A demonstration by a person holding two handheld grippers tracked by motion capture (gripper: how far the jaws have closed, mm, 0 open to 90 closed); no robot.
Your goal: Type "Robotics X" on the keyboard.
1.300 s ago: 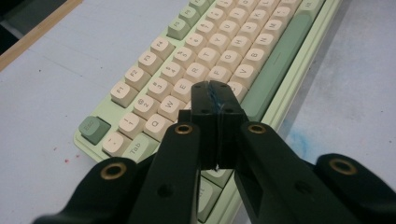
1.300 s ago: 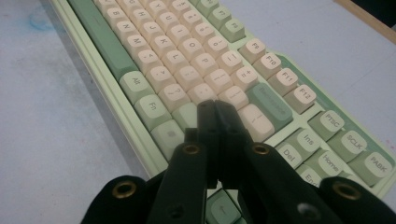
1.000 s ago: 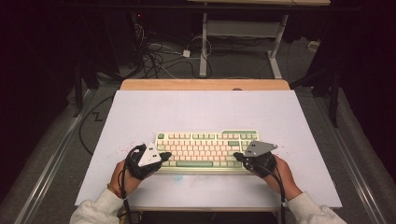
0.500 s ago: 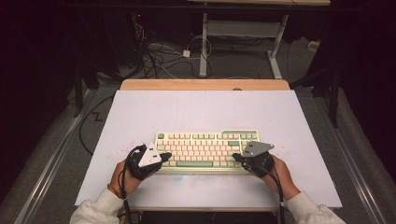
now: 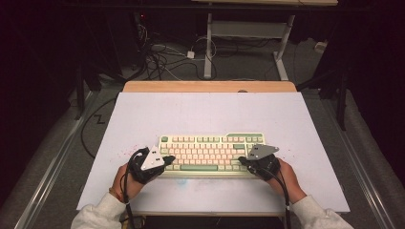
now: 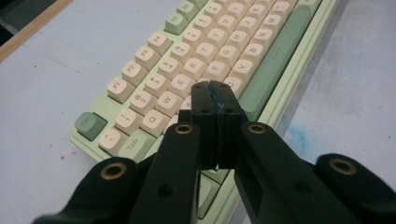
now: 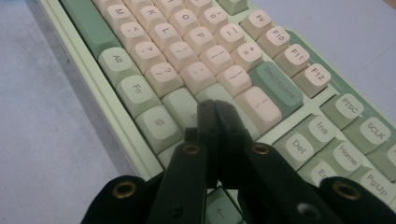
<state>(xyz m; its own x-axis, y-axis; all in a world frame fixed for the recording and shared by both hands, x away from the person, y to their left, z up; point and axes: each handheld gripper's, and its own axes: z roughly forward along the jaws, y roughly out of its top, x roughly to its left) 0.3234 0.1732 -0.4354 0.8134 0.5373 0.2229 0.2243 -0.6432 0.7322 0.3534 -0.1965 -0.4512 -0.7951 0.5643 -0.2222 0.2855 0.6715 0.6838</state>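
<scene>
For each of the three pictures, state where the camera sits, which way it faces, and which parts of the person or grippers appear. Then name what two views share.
High view: above the person's side, facing forward and down on the table; forearms, left gripper, right gripper.
Left gripper view: on that gripper, facing the keyboard end with Esc; shut jaws.
Right gripper view: on that gripper, facing the Backspace end; shut jaws.
Shared: all views show the keyboard.
</scene>
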